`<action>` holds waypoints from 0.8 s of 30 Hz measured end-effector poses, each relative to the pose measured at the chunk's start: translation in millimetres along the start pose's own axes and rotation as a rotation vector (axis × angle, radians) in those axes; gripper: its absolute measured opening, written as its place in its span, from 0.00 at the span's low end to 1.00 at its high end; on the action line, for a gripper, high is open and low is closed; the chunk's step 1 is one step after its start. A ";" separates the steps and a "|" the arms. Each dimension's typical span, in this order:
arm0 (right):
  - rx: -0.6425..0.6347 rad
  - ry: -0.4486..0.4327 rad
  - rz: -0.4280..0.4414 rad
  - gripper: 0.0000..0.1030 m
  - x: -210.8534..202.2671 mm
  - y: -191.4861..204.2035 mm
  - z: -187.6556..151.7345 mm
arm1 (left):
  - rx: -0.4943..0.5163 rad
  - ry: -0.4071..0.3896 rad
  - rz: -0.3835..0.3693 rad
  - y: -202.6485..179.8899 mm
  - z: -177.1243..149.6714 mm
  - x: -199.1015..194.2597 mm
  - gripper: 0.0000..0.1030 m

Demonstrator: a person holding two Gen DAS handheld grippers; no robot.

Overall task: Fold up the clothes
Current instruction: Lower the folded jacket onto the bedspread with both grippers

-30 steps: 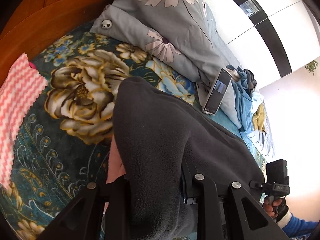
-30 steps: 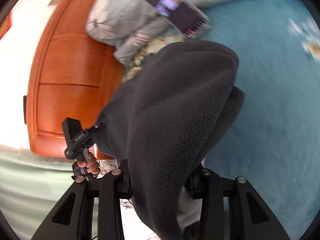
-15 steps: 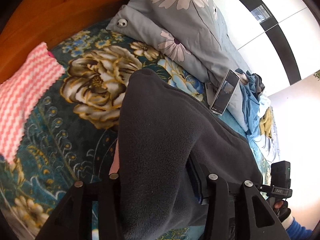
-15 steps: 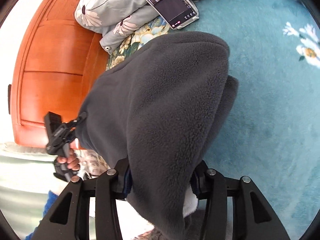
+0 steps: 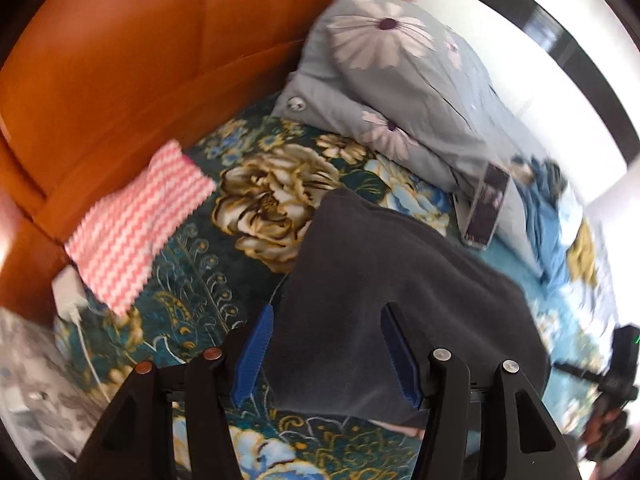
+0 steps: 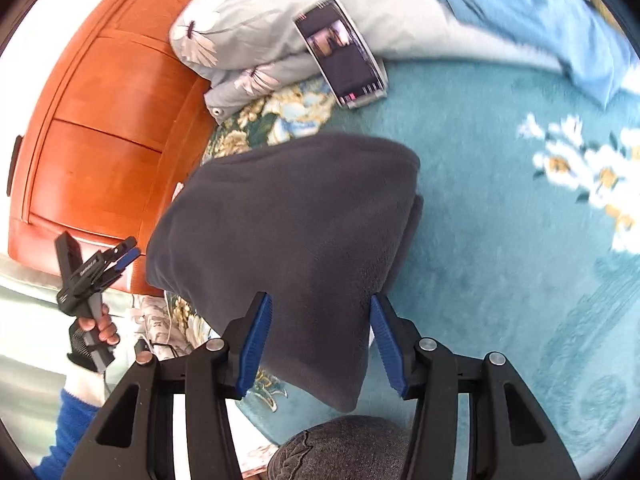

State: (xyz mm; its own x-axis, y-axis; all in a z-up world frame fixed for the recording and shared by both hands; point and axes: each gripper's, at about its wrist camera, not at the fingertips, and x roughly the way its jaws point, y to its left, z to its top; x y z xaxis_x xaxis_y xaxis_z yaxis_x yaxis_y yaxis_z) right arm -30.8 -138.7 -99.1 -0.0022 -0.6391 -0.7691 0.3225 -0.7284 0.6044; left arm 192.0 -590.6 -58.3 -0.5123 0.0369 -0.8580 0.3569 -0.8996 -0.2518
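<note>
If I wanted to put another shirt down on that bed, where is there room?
Bare teal blanket lies right of the dark fleece, below the phone. Another gap sits between the pink striped cloth and the fleece. Near the flowered pillow and blue clothes pile it is crowded.

An orange wooden headboard [image 5: 120, 80] backs a bed [image 6: 500, 280] with teal floral cover, under bright daylight.
</note>
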 end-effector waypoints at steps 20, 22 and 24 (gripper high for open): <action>-0.169 0.045 -0.072 0.51 50.1 49.4 -14.1 | 0.173 0.073 0.011 -73.3 -42.5 58.7 0.65; -0.163 0.066 -0.077 0.51 59.8 47.3 -16.7 | 0.174 0.081 0.010 -70.7 -44.3 64.2 0.65; -0.158 0.078 -0.084 0.51 66.8 45.3 -18.1 | 0.181 0.088 0.015 -69.3 -45.2 68.4 0.67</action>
State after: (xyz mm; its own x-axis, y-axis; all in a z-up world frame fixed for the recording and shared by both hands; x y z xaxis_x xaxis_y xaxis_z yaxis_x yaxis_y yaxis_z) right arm 0.8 -210.0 -126.8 0.0363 -0.5521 -0.8330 0.4688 -0.7267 0.5021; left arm 167.5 -506.1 -119.8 -0.4348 0.0533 -0.8989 0.2139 -0.9635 -0.1606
